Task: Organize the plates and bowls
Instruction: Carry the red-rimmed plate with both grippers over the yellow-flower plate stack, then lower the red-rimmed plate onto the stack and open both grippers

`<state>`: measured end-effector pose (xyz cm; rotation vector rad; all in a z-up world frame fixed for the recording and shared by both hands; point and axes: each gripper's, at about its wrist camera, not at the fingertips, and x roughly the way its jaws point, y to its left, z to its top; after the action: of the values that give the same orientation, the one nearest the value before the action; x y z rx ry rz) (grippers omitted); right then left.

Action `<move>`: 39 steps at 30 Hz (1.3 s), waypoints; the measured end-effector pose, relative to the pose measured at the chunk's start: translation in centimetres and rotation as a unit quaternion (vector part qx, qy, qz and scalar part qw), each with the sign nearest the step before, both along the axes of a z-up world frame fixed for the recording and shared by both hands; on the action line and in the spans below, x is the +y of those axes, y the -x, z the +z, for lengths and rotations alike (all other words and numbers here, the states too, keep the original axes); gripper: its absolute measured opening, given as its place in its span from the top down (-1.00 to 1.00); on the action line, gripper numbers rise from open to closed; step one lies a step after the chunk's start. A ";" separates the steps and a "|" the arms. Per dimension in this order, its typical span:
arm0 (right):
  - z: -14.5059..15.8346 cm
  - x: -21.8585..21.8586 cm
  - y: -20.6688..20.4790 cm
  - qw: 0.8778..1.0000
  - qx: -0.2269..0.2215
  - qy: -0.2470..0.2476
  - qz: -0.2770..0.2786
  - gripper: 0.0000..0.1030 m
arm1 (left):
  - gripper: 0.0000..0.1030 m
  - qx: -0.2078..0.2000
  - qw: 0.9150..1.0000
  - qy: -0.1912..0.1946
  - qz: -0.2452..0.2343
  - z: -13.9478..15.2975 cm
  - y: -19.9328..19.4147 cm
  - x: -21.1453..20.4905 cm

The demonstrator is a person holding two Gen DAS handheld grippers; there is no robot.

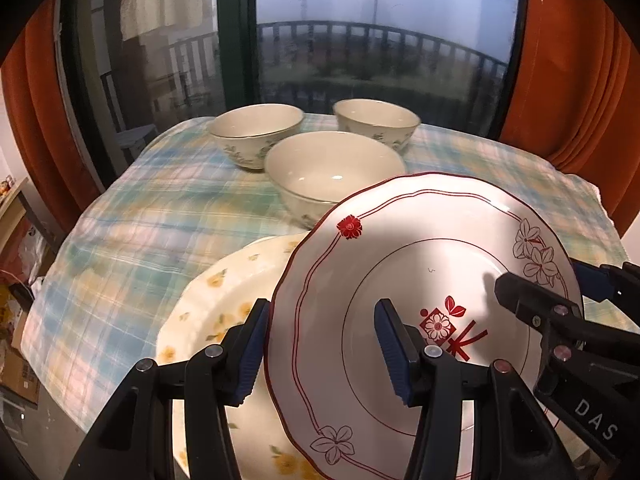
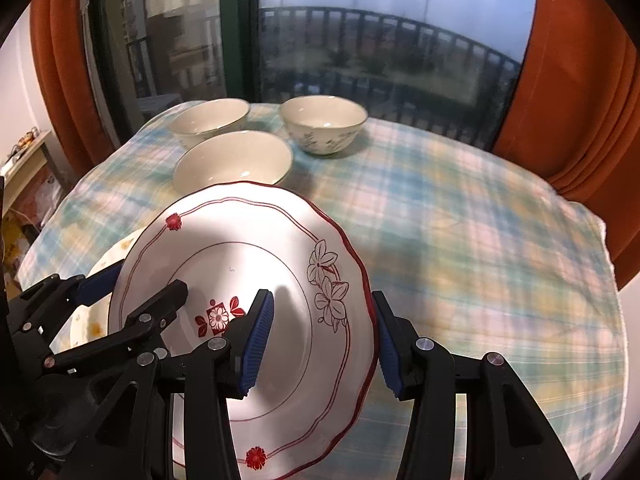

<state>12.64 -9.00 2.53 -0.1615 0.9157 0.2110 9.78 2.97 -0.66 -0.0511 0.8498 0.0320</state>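
While the red-patterned plate (image 1: 400, 300) is held tilted above the yellow-flowered plate (image 1: 224, 308), it is gripped from both sides. The left tool (image 1: 324, 350) is clamped on its left rim, and the right tool (image 2: 324, 344) is clamped on its right rim. Its low edge is pointed at the plate underneath, just below, so it probably only needs to be lowered flat. Three bowls (image 1: 332, 172) are set farther back on the checked worktop (image 1: 140, 216).
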 end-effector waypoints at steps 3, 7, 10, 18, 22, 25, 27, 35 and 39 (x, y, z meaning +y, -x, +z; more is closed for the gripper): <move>-0.5 0.8 0.1 1.000 0.005 -0.004 0.007 -0.03 | -0.03 -0.008 1.000 -0.009 0.005 -0.4 0.2 0.6; -0.9 1.7 0.1 1.000 0.007 -0.006 0.010 -0.03 | -0.03 0.000 1.000 -0.009 0.007 -1.0 0.1 1.4; -1.2 1.9 -0.1 1.000 0.011 -0.015 0.014 -0.03 | -0.03 0.003 1.000 -0.013 0.013 -1.3 0.0 2.0; -2.2 3.1 -0.5 0.999 0.014 -0.019 0.029 -0.03 | -0.04 0.003 0.999 -0.025 0.022 -2.6 0.1 2.5; -2.0 3.8 -0.4 0.999 0.001 -0.011 0.036 -0.03 | -0.19 0.001 1.000 -0.014 0.019 -2.6 0.2 2.4; -2.4 4.0 -0.3 0.999 -0.005 -0.002 0.039 -0.03 | -0.21 -0.002 1.000 -0.011 0.016 -2.6 0.4 2.5; -2.3 3.8 -0.3 0.999 -0.005 -0.010 0.040 -0.03 | -0.25 -0.005 1.000 -0.006 0.016 -2.4 0.5 2.7; -2.3 3.2 -0.1 0.999 0.000 -0.031 0.041 -0.03 | -0.71 -0.053 0.998 -0.014 -0.021 -0.5 2.8 2.1; -1.5 2.7 0.6 0.999 -0.025 -0.028 0.030 0.29 | -0.71 -0.044 0.999 -0.009 -0.023 -0.9 2.6 2.7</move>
<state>12.07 -6.33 1.00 -0.1415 0.8556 0.2860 7.18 5.68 -1.56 -0.0153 0.7619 -0.0050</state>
